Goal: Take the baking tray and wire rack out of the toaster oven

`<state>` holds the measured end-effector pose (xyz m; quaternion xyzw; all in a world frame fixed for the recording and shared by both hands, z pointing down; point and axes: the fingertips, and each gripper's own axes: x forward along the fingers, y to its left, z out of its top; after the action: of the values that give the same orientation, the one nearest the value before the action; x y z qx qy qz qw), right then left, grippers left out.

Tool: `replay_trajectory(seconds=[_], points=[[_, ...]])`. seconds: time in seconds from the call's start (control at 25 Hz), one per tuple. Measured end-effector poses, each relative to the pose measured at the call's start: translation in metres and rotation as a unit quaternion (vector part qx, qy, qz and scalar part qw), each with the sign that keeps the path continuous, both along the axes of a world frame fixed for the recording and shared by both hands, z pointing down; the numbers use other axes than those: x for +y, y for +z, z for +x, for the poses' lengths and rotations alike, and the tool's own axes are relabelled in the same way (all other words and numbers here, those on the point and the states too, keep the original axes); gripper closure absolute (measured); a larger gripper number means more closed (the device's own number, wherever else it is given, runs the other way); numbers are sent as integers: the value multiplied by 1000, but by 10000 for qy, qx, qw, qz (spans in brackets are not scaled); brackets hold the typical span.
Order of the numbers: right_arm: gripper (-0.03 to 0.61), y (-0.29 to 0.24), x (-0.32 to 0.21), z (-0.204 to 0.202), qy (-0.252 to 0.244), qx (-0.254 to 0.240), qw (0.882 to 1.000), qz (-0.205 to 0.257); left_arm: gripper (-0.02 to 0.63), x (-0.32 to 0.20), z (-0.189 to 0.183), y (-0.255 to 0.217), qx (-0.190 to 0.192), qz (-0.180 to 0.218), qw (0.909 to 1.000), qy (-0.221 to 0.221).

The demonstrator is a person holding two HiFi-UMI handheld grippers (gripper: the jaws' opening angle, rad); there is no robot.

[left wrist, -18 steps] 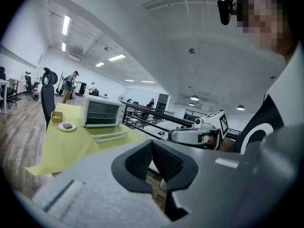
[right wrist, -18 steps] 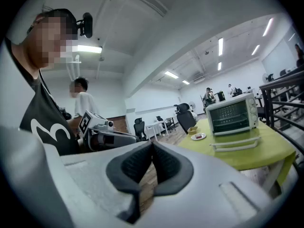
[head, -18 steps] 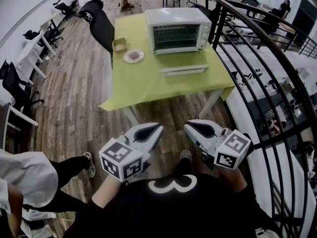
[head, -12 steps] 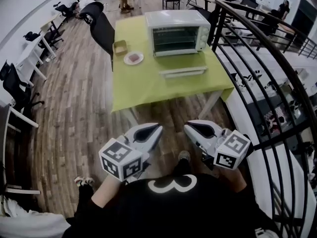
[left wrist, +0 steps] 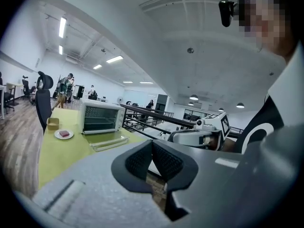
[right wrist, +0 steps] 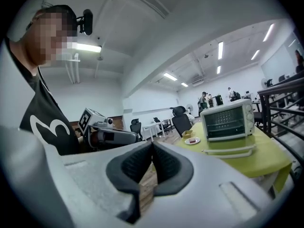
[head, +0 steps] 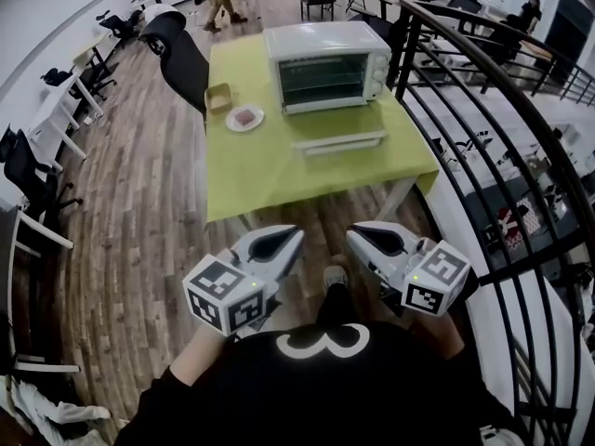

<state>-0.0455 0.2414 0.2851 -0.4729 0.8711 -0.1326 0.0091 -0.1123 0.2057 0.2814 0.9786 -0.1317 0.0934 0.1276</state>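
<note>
The white toaster oven [head: 327,63] stands at the far end of the green table [head: 270,175], its glass door [head: 339,142] folded down flat in front. Wire rack bars [head: 325,67] show in the dim cavity; I cannot make out the baking tray. Both grippers are held close to my body, well short of the table. The left gripper [head: 297,236] is shut and empty, and so is the right gripper [head: 352,237]. The oven [left wrist: 99,118] shows far off in the left gripper view, beyond the shut left gripper [left wrist: 152,148]. In the right gripper view the oven [right wrist: 227,119] lies past the shut right gripper [right wrist: 152,151].
A small plate [head: 244,117] with a reddish piece and a small box [head: 219,97] sit left of the oven. A black chair [head: 186,59] stands at the table's far left. A black railing [head: 483,156] runs along the right. Wooden floor lies between me and the table.
The person in white at the lower left has left the view. The table and oven have shifted slightly in the picture. Both grippers keep their place, shut.
</note>
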Motion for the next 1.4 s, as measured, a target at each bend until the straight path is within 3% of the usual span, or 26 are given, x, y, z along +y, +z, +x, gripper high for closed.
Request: replay_trajectory(seconds=[0.28, 0.6, 0.88, 1.04, 1.28, 1.4], points=[[577, 3, -67, 42, -72, -29, 10000, -29, 603, -63, 44, 10, -108, -106, 9999, -26], [577, 27, -174, 118, -165, -236, 9992, -276, 603, -168, 117, 35, -162, -442, 9986, -243], [577, 33, -257, 209, -111, -702, 9967, -383, 602, -263, 196, 34, 133, -602, 9957, -686], [577, 36, -284, 240, 29, -735, 9968, -328, 601, -303, 212, 43, 198, -745, 9898, -1199], [575, 37, -308, 264, 218, -669, 9972, -237, 601, -338, 220, 51, 379, -1093, 9812, -1544], [575, 50, -317, 276, 355, -960, 9940, -378, 600, -348, 220, 62, 616, -1450, 9747, -1587]])
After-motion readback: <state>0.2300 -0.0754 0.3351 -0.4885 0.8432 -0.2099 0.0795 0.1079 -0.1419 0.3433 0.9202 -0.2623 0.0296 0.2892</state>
